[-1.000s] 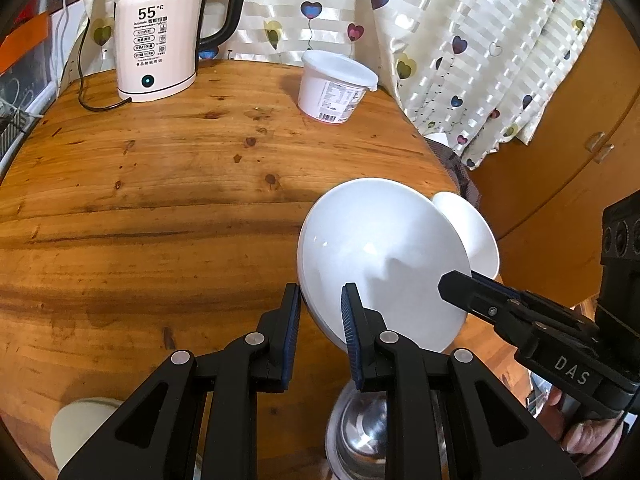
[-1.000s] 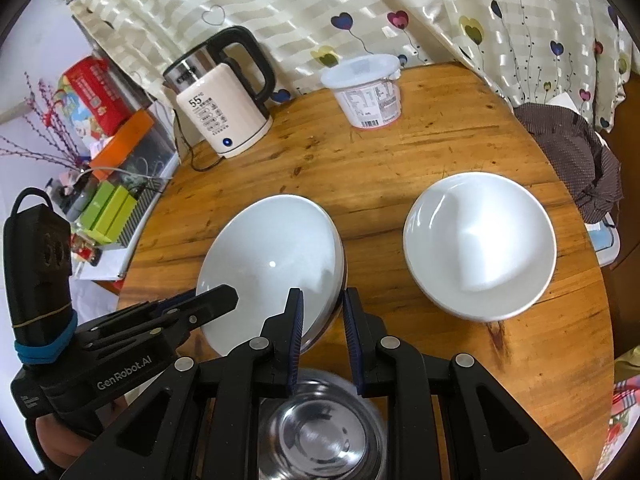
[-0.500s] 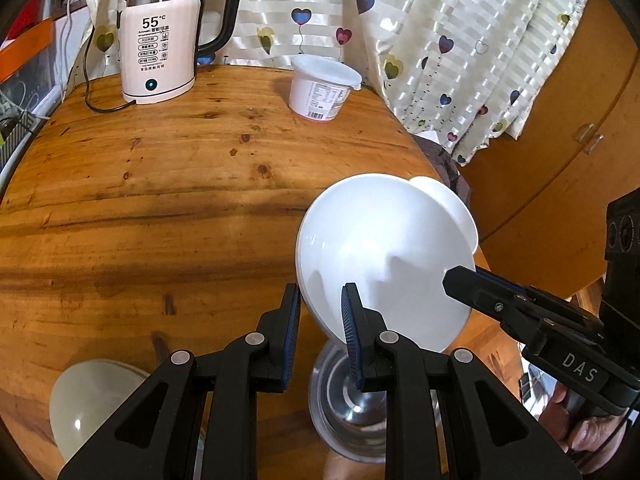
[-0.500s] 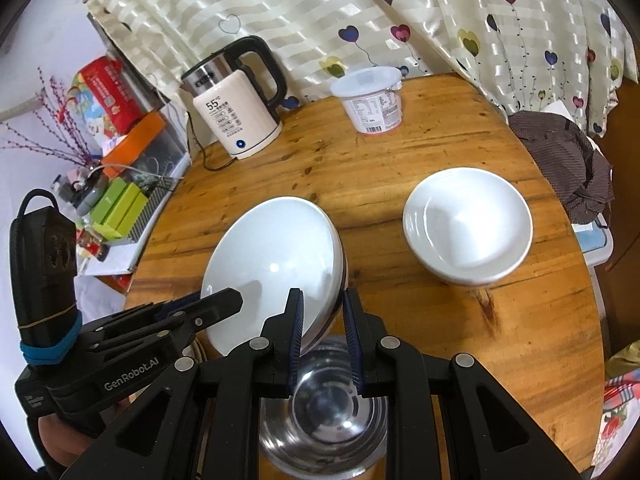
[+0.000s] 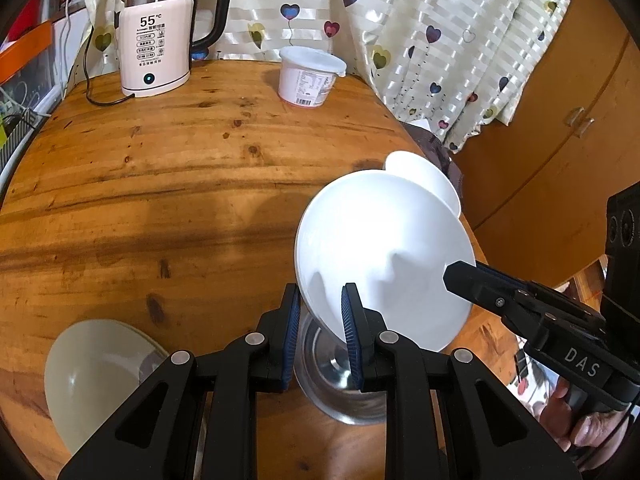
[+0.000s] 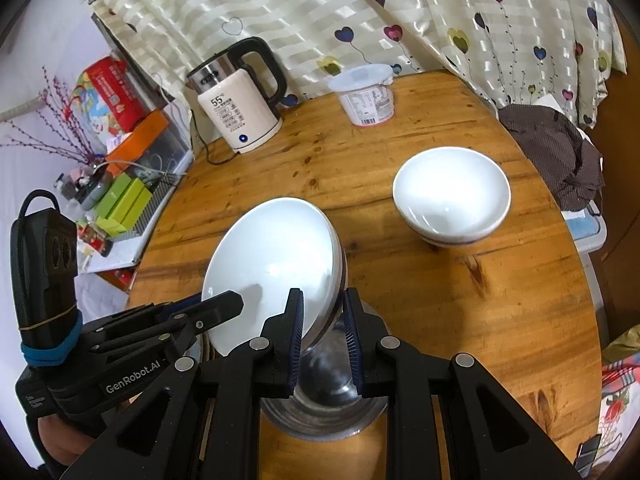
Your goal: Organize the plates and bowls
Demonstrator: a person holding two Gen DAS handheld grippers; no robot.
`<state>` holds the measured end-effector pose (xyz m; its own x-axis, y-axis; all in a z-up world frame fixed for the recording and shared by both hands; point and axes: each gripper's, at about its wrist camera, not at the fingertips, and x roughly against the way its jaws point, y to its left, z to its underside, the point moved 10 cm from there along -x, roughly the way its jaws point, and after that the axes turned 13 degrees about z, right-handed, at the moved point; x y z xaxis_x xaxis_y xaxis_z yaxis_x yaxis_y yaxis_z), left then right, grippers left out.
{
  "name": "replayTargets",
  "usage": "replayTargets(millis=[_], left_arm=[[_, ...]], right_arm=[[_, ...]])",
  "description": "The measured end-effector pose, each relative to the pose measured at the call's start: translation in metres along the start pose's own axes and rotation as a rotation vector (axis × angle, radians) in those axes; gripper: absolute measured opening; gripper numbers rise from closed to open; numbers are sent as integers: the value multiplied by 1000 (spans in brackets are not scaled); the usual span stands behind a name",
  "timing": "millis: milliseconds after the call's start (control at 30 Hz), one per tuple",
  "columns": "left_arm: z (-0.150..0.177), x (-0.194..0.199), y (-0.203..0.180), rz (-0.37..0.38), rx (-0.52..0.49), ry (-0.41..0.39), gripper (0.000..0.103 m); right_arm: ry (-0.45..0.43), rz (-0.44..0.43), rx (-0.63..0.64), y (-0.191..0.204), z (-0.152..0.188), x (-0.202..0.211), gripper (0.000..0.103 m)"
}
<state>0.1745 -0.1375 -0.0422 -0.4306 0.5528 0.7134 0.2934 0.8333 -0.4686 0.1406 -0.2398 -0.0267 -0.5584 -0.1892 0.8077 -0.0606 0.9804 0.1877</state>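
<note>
A white bowl (image 5: pixel 384 256) hangs tilted above the round wooden table (image 5: pixel 180 184), held by its rim from two sides. My left gripper (image 5: pixel 320 320) is shut on its near-left rim. On the opposite rim my right gripper (image 6: pixel 322 320) is shut; in the right wrist view the same white bowl (image 6: pixel 276 264) stands almost on edge. Directly below it sits a steel bowl (image 6: pixel 328 400), also the steel bowl (image 5: pixel 340 384). A second white bowl (image 6: pixel 452 192) rests upright on the table to the right. A cream bowl (image 5: pixel 96 372) lies at the near left.
A pink-white electric kettle (image 6: pixel 240 112) with its cord and a lidded white tub (image 6: pixel 366 96) stand at the table's far edge by the curtain. A dark cloth (image 6: pixel 552 148) lies off the right edge, cluttered boxes (image 6: pixel 128 200) off the left.
Both grippers have drawn back toward the near edge and risen slightly with the white bowl between them. The steel bowl and the cream bowl have come further into view below.
</note>
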Motion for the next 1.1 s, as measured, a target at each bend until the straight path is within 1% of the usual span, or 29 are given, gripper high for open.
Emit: replayTargets(millis=[200, 600, 967, 1100], left_arm=[[14, -1, -3, 1, -1, 20, 22], [40, -13, -2, -5, 18, 77, 22], [52, -23, 1, -11, 27, 119, 22], [54, -24, 1, -14, 26, 120, 22]], right_arm=[[17, -1, -11, -4, 14, 2, 20], [75, -1, -28, -11, 42, -8, 20], [116, -1, -39, -19, 53, -17, 20], [127, 0, -41, -20, 56, -19, 20]])
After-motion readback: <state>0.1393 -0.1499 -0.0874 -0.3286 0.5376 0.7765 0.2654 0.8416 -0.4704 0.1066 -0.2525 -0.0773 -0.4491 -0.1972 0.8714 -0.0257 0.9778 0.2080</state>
